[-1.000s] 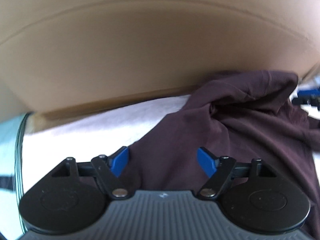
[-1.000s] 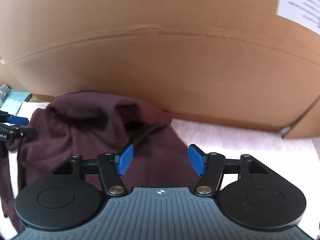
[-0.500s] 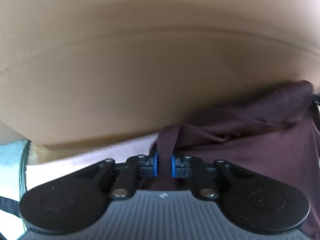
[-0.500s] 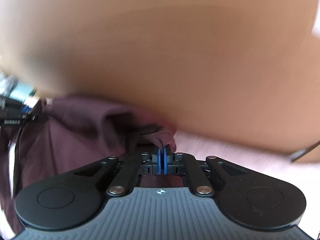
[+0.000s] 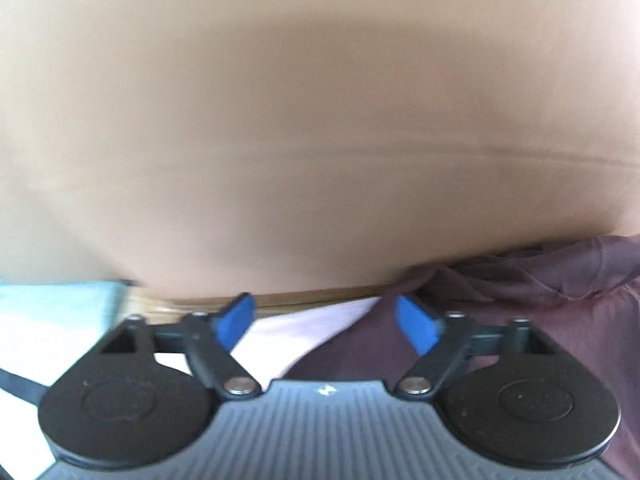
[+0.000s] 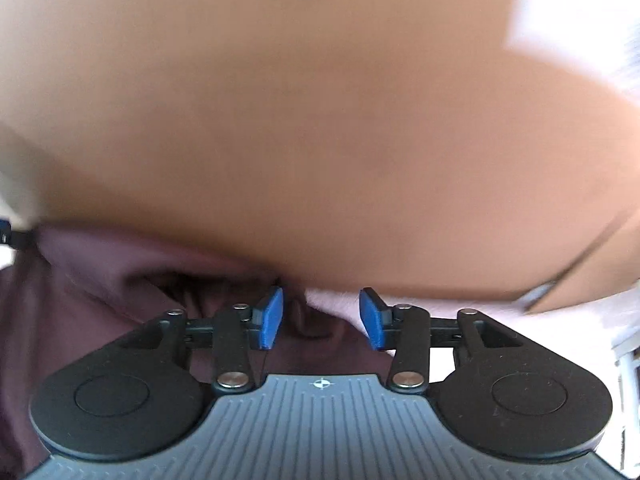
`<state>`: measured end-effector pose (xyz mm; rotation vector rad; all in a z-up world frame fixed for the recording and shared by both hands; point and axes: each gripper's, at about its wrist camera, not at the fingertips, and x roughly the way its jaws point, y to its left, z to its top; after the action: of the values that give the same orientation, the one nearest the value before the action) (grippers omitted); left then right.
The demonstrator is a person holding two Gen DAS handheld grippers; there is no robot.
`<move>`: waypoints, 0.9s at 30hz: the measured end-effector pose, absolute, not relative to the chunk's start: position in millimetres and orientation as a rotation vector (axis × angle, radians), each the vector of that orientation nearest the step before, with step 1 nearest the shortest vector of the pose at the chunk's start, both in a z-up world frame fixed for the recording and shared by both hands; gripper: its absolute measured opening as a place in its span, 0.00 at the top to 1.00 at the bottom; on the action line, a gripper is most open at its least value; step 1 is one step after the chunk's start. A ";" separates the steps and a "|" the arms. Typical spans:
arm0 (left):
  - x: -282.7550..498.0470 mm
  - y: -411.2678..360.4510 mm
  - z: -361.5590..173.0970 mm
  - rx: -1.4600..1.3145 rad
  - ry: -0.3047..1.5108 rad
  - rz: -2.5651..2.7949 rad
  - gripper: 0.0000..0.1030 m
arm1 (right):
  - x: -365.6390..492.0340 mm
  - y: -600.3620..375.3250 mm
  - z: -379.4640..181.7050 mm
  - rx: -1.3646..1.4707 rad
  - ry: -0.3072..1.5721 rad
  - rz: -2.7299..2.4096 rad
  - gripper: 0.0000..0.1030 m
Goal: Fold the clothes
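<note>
Both grippers sat low and close to a big brown cardboard box, which filled most of each view, all of it blurred. The left gripper had its blue fingers spread wide, nothing between them but pale surface and the edge of cloth. The dark maroon garment lay on the white tabletop, bunched against the foot of the box and spreading off to the right in the left wrist view; its edge ran under the right-hand finger there. A light blue patch showed at far left, too smeared to name.

Over on the right gripper, the fingers stood apart as well, a narrower gap than on the left, gripping nothing. The garment filled the left half of that view, with a rumpled fold lying just ahead of the gap, and the white tabletop showed to the right. A pale label sat on the box at upper right, unreadable.
</note>
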<state>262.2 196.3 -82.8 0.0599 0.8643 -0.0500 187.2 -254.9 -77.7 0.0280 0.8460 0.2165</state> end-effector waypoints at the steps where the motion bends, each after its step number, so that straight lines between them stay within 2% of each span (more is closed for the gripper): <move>1: 248.8 204.1 -75.3 0.036 0.860 -0.051 0.16 | 172.9 -259.5 -68.8 0.052 0.831 0.225 0.55; 4: 207.1 222.7 -56.9 -0.052 0.862 -0.074 0.16 | 129.9 -273.3 -42.1 0.124 0.786 0.251 0.55; 6: 180.0 217.8 -58.8 -0.076 0.893 -0.143 0.16 | 101.2 -282.5 -24.3 0.172 0.755 0.268 0.51; 10: 136.1 184.9 -69.2 -0.061 0.938 -0.277 0.16 | 34.7 -269.4 -36.6 0.218 0.848 0.265 0.50; 16: 86.8 129.6 -82.4 0.091 0.895 -0.422 0.17 | -48.7 -242.2 -54.0 0.302 0.939 0.178 0.50; 20: 58.4 93.9 -90.3 0.179 0.864 -0.479 0.23 | -90.4 -227.2 -61.0 0.349 0.950 0.119 0.50; 27: 66.0 63.5 -124.7 0.083 0.954 -0.378 0.29 | -131.3 -207.8 -73.6 0.391 0.958 0.073 0.50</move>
<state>66.0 63.5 -124.7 0.0833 0.9542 -0.3776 -131.3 -207.8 -73.6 0.3909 0.9579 0.0735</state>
